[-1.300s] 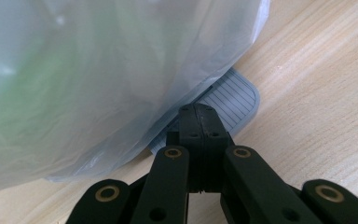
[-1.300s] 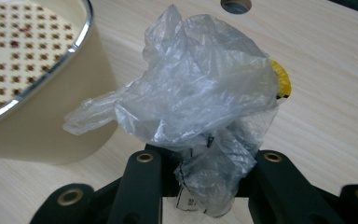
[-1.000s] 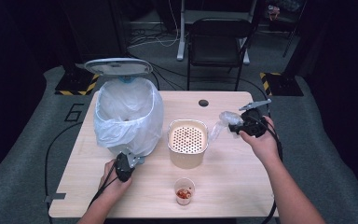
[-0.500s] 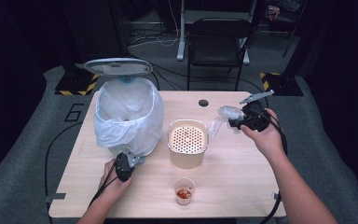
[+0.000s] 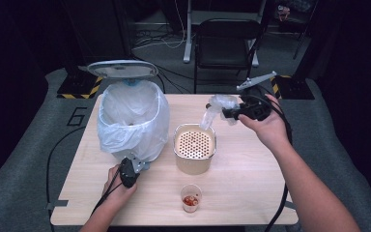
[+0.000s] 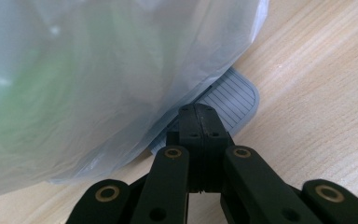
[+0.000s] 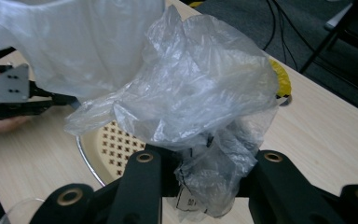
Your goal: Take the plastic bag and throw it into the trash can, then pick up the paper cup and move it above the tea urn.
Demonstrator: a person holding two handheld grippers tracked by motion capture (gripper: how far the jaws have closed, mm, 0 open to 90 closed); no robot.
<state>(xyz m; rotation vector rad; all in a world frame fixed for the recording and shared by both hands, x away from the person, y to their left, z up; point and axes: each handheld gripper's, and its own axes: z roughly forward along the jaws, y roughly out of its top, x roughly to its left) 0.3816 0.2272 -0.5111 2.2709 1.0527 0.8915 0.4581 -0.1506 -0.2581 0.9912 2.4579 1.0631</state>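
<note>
A pedal bin lined with a white bag (image 5: 133,116) stands at the table's left, its grey lid (image 5: 122,69) raised. My left gripper (image 5: 131,168) is shut, and its closed tips (image 6: 196,114) rest on the bin's ribbed grey pedal (image 6: 235,98) under the liner (image 6: 98,70). My right gripper (image 5: 226,114) is shut on a crumpled clear plastic bag (image 5: 217,107), held in the air just behind a beige perforated container (image 5: 194,145). In the right gripper view the bag (image 7: 200,93) bulges above the jaws (image 7: 200,175) and hides their tips.
A small clear cup (image 5: 191,198) with red bits stands near the table's front edge. A black chair (image 5: 227,41) and cables lie behind the table. The wooden tabletop (image 5: 251,174) is bare at front right.
My right gripper has risen with the plastic bag, which now hangs clear of the table behind the beige container. The left gripper has stayed on the pedal.
</note>
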